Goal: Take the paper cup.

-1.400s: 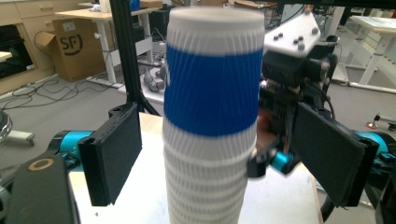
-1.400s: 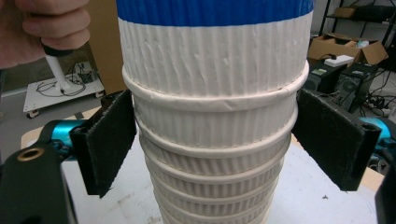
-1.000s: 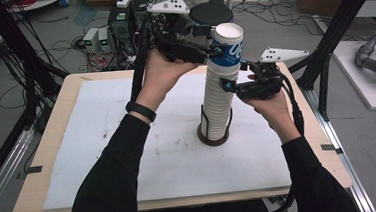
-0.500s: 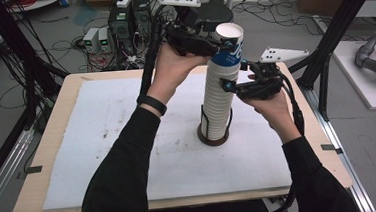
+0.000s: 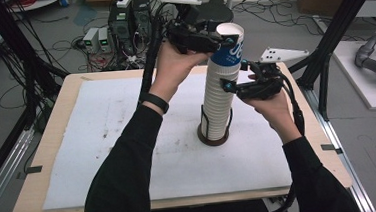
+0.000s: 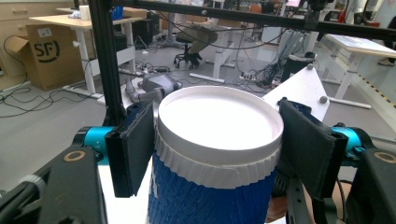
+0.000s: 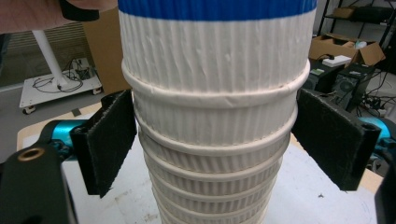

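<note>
On the white mat (image 5: pixel 103 142), high view: the cup stack (image 5: pixel 217 109) stands upright in a dark round holder (image 5: pixel 213 137) near the table's middle, with the blue-sleeved top cup (image 5: pixel 228 50) at its peak. The left gripper (image 5: pixel 210 38) sits at that top cup from the far-left side; the right gripper (image 5: pixel 231 87) sits at the white stack lower down, from the right. Left gripper view: the jaws have just been closing, and both black pads (image 6: pixel 135 149) now press the top cup (image 6: pixel 215 154) just under its white rim, so it's clamped. Right gripper view: the jaws straddle the stack (image 7: pixel 215 130) with the pads (image 7: pixel 109 140) seemingly just off the ribbed wall on each side, so standing wide and not squeezing (contact is hard to rule out at the left pad). Risks, as a judgement: cups nest tight, so a lift could drag the next cup or the whole stack up, since the right gripper isn't bracing it; an off-axis pull could tip the stack out of its holder; too hard a squeeze could crush the paper rim. Writing: the top cup's white print is too partial to read in the high view; a cardboard box (image 6: pixel 44 53) in the left gripper view reads "SF".
</note>
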Motion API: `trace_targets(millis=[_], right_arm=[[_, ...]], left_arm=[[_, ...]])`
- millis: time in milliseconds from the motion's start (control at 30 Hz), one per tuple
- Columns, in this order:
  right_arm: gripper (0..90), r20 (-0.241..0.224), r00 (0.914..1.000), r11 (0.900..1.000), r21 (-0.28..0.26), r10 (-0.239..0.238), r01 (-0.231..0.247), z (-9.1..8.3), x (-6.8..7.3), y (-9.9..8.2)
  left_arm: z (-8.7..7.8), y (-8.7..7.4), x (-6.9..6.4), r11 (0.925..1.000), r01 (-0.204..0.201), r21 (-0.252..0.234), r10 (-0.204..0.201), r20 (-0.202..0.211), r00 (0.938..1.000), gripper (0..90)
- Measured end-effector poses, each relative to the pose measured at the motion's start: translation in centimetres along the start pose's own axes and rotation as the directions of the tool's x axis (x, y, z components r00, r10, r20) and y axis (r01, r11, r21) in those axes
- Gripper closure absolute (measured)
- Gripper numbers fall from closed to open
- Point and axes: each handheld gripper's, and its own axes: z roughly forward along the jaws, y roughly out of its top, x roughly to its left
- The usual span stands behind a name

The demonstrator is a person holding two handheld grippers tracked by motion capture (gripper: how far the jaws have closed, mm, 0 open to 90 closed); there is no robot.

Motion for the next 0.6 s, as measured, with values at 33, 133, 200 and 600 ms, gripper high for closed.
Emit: trace_targets(millis=[33,133,200,600], right_arm=[[14.6,0.0,1.0,1.0,0.0,0.003,-0.003,0.0,0.0,0.0],[14.6,0.001,1.0,1.0,0.0,0.003,-0.003,0.0,0.0,0.0],[14.6,0.002,1.0,1.0,0.001,0.003,-0.003,0.0,0.1,0.0],[14.6,0.007,1.0,1.0,0.002,-0.001,0.001,0.0,0.1,0.0]], left_arm=[[0.0,0.1,-0.1,0.9999,-0.003,-0.01,0.003,0.001,1.0,29.3],[-0.2,0.7,-0.3,0.9995,-0.013,-0.029,0.013,0.004,0.9999,29.4],[-0.4,1.1,-0.4,0.9988,-0.02,-0.045,0.02,0.003,0.9998,29.4],[-1.7,3.7,-1.3,0.9924,-0.049,-0.113,0.049,-0.004,0.9988,29.5]])
